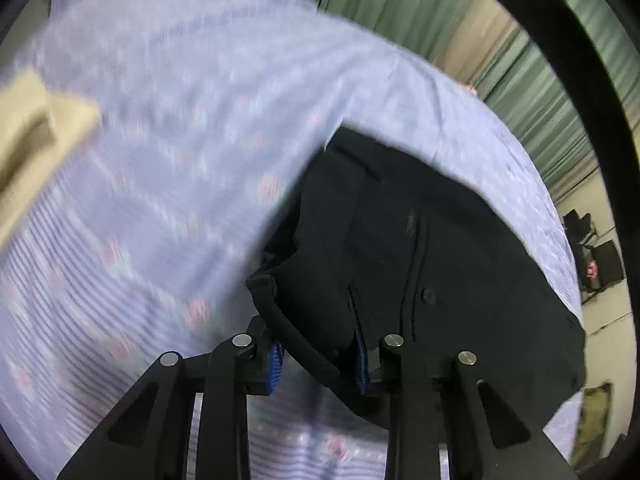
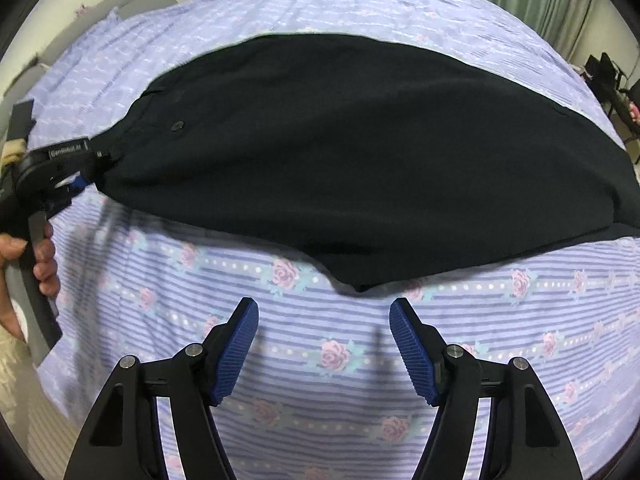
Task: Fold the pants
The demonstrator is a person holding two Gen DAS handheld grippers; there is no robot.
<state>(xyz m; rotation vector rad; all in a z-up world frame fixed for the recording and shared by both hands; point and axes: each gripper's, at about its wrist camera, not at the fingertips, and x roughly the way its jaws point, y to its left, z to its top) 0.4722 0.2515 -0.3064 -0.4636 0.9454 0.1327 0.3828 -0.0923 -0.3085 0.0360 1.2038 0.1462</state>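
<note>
Black pants [image 2: 352, 152] spread flat on a bed's striped floral sheet [image 2: 360, 380], left claw [image 1: 318, 364] pinching the waistband edge (button nearby), right claw [image 2: 324, 344] spread, empty, just short of the hem

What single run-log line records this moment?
left gripper: shut on pants waistband | right gripper: open above bedsheet, near pants edge

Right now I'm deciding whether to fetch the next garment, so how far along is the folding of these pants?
Early. Done: the black pants lie spread on the floral bedsheet, apparently folded leg over leg. In hand: the left tongs grip the waistband edge. The right tongs hang open above the sheet, short of the near fabric edge. Left: the right-side grasp and folding the pants across their length.
</note>
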